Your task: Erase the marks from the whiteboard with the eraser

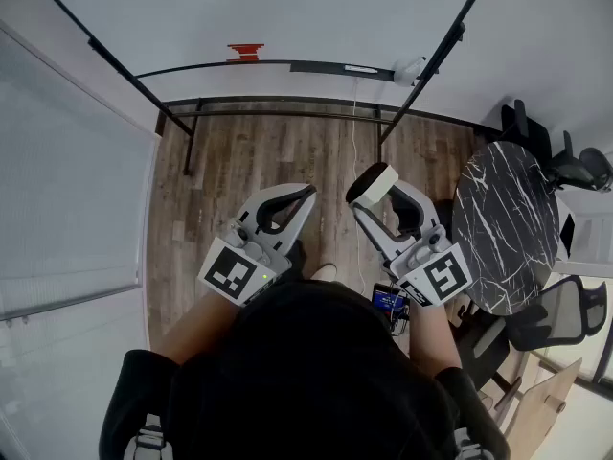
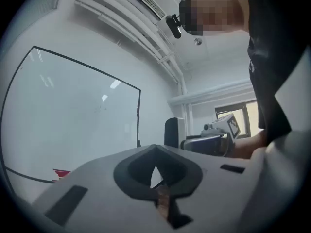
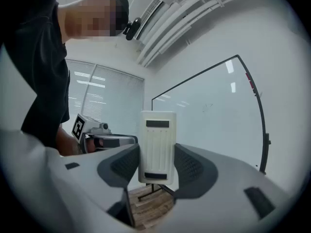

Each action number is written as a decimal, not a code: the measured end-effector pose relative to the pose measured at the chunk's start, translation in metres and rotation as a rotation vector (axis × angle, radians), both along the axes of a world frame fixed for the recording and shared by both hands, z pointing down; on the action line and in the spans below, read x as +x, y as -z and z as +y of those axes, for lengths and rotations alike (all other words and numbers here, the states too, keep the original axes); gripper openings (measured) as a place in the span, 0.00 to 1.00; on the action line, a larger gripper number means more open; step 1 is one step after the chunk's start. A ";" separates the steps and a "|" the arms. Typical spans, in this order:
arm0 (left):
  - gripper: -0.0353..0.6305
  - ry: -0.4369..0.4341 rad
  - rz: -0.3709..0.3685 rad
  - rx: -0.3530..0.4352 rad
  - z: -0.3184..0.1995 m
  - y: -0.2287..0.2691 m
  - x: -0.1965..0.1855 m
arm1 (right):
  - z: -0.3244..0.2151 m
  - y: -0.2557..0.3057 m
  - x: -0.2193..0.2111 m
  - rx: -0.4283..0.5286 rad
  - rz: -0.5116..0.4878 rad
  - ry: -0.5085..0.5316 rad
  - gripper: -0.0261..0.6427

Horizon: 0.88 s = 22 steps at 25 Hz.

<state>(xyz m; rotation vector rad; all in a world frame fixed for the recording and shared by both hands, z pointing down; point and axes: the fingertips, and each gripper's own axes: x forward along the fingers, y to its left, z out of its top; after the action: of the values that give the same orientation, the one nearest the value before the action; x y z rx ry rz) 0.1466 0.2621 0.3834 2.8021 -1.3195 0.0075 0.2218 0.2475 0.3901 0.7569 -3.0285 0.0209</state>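
The whiteboard (image 1: 287, 12) stands on a black frame ahead of me; it looks almost blank, with one faint mark (image 3: 208, 107) near its middle. My right gripper (image 1: 375, 202) is shut on a white eraser (image 1: 372, 183), which stands upright between the jaws (image 3: 157, 147). Beside it my left gripper (image 1: 306, 195) is shut with nothing in it, its jaw tips meeting (image 2: 155, 153). Both grippers are held in front of the board, some way short of it. The left gripper view also shows the whiteboard (image 2: 73, 115) and the eraser (image 2: 173, 132).
A small red object (image 1: 245, 51) rests on the board's tray. The black stand legs (image 1: 188, 142) spread over the wooden floor. A round marble table (image 1: 503, 223) and black chairs (image 1: 560, 166) are at the right. Window blinds (image 1: 67, 180) are at the left.
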 end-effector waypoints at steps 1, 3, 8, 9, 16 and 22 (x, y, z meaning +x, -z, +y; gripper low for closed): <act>0.06 0.001 -0.007 -0.001 0.000 -0.002 0.000 | 0.000 -0.001 0.000 0.000 -0.003 0.001 0.37; 0.06 0.002 -0.018 -0.001 0.001 -0.005 0.001 | 0.000 -0.002 0.001 0.001 -0.006 0.002 0.37; 0.06 0.010 -0.020 0.001 0.002 -0.004 0.006 | 0.001 -0.003 0.005 0.004 0.004 0.013 0.37; 0.06 0.012 -0.022 0.002 0.002 -0.003 0.007 | 0.002 -0.002 0.005 0.002 0.005 0.023 0.37; 0.06 0.027 -0.029 0.010 0.003 0.005 0.014 | 0.005 0.004 0.011 -0.018 -0.027 0.065 0.37; 0.06 0.039 -0.024 0.019 -0.005 0.006 0.005 | -0.004 -0.001 0.004 -0.023 -0.013 0.072 0.37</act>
<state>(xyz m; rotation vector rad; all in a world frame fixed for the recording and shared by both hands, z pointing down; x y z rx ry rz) 0.1515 0.2573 0.3778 2.8003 -1.3873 0.0278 0.2260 0.2440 0.3906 0.6485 -3.0592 0.0602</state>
